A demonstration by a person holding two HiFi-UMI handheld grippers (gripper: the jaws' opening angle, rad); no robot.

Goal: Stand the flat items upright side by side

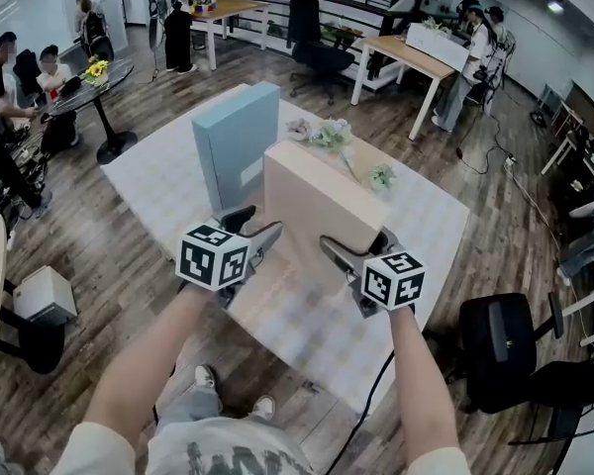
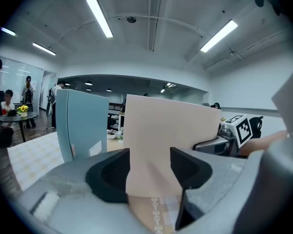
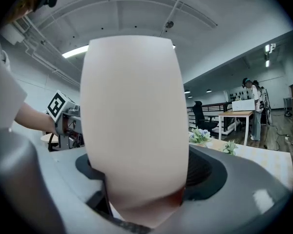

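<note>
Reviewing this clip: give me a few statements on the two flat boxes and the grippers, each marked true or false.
1. The light blue flat box stands upright on the checked tablecloth. True.
2. The beige flat box lies flat. False: it stands upright beside the blue one.
3. The beige box sits between the left gripper's jaws. True.
4. The right gripper is at the blue box. False: its jaws flank the beige box; neither gripper touches the blue one.

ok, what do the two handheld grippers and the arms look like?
Both are grey-bodied with dark jaws: left gripper, right gripper. Each carries a white cube with black square markers. A black cable hangs below the right arm. Pale short sleeves.
</note>
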